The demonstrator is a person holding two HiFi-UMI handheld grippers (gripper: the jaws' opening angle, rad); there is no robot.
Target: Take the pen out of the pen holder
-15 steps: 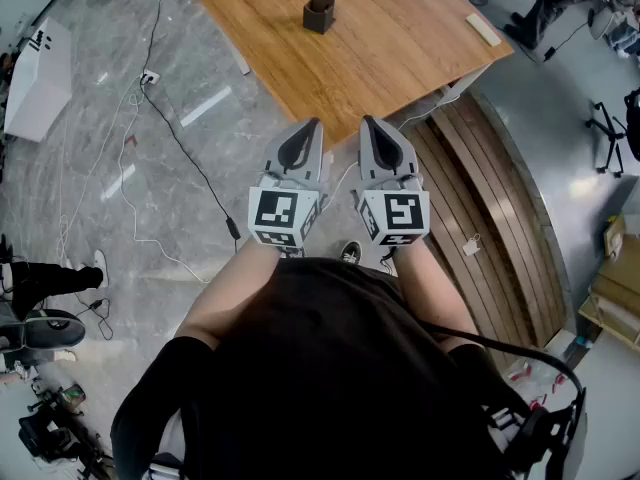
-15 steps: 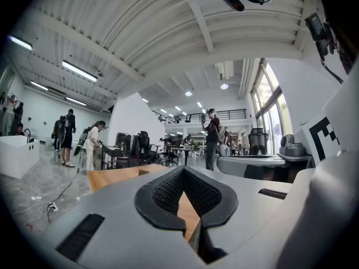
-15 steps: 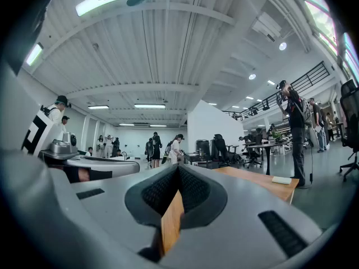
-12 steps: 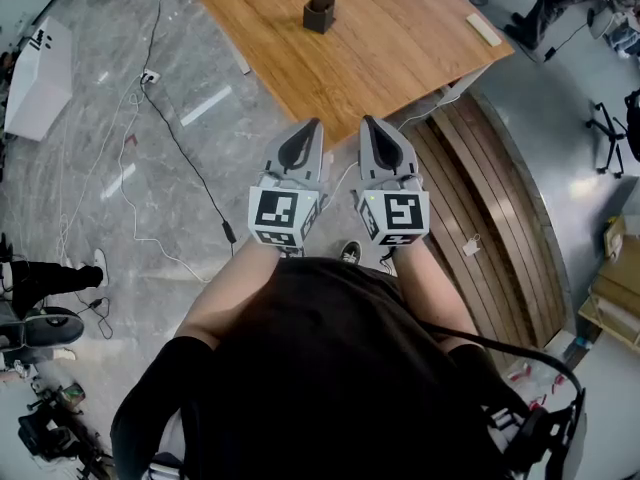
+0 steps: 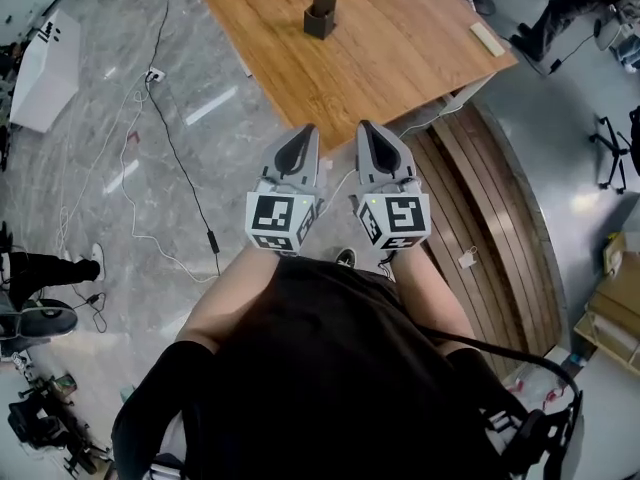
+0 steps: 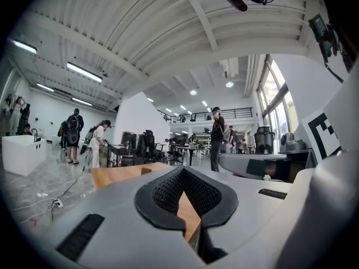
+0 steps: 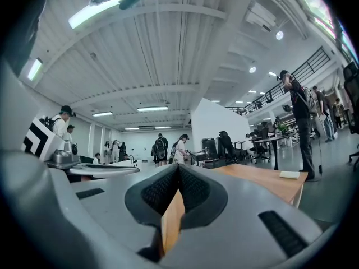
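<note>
A dark brown pen holder (image 5: 320, 15) stands on the far part of the wooden table (image 5: 400, 58); whether a pen is in it is too small to tell. Both grippers are held side by side close to the person's body, over the floor and well short of the table. The left gripper (image 5: 303, 132) is shut with nothing in it, and so is the right gripper (image 5: 366, 128). In the left gripper view the holder (image 6: 146, 171) shows as a small dark block on the tabletop beyond the shut jaws. The right gripper view shows only the table (image 7: 263, 181).
A small white block (image 5: 486, 38) lies near the table's right edge. Cables (image 5: 170, 138) trail over the grey floor at the left, near a white box (image 5: 45, 73). Curved wooden slats (image 5: 490, 228) run along the right. Several people stand in the background.
The head view has shifted a little, so the table and floor sit slightly differently in the frame. Both grippers stay shut and side by side.
</note>
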